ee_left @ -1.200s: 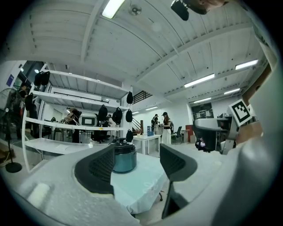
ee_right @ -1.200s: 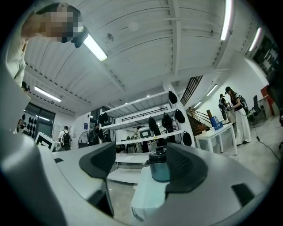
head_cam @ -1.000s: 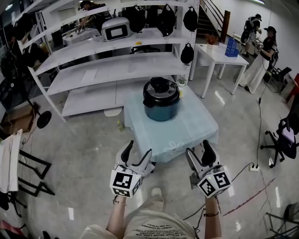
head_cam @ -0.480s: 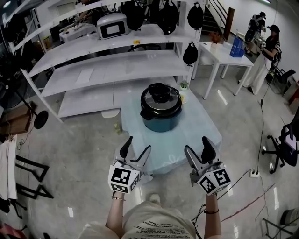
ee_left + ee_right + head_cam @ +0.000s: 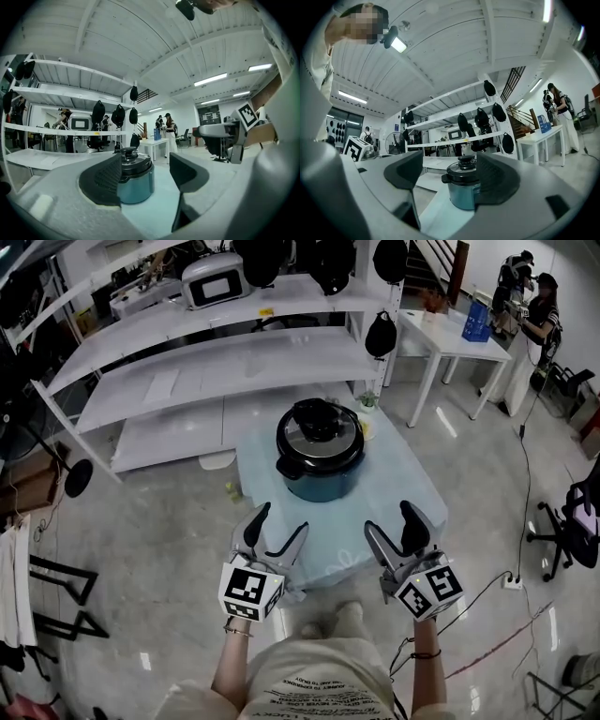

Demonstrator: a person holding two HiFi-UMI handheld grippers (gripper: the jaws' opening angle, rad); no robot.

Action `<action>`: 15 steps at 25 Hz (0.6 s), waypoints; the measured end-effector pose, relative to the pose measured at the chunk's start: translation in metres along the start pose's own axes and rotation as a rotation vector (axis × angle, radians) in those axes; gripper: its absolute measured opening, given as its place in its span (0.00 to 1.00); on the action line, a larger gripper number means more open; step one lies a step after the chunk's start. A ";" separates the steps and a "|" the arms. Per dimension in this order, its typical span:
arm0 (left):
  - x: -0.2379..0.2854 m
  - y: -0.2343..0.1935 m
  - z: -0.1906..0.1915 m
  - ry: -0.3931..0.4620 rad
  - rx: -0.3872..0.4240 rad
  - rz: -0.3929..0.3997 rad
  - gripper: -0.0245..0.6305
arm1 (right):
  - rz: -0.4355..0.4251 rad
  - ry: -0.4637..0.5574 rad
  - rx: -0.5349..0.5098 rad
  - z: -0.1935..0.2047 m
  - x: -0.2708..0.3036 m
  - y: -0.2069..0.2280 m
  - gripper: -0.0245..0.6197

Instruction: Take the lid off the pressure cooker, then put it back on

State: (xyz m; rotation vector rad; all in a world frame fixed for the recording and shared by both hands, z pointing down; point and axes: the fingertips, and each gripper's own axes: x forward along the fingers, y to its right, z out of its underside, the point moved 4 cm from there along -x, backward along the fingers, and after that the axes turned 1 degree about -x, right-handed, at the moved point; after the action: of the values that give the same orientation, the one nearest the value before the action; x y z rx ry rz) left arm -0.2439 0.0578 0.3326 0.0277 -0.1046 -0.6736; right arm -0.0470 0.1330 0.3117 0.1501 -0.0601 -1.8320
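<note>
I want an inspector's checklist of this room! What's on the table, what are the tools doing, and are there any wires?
Surface: low table under a light blue cloth.
Job's things: pressure cooker stands on the table, lid on.
Clutter: small yellowish thing behind the cooker, too small to tell.
Grippers: left tool and right tool both open, holding nothing, short of the cooker.
Cables: cable on the floor, running to a power strip.
Surroundings: white shelves, white desk, office chair, people at the back.
</note>
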 end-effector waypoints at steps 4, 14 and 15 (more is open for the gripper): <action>0.012 -0.009 0.002 -0.023 0.007 -0.015 0.50 | -0.013 0.007 0.001 -0.001 0.016 0.011 0.57; 0.075 -0.041 -0.002 -0.025 -0.007 -0.061 0.50 | -0.104 -0.026 -0.026 -0.004 0.088 0.066 0.57; 0.083 -0.044 -0.002 -0.027 -0.009 -0.066 0.50 | -0.117 -0.035 -0.038 -0.005 0.097 0.072 0.57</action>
State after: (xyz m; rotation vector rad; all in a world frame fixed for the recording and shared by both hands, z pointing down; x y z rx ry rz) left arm -0.2067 -0.0281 0.3351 0.0138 -0.1272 -0.7406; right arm -0.0021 0.0207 0.3087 0.0965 -0.0414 -1.9519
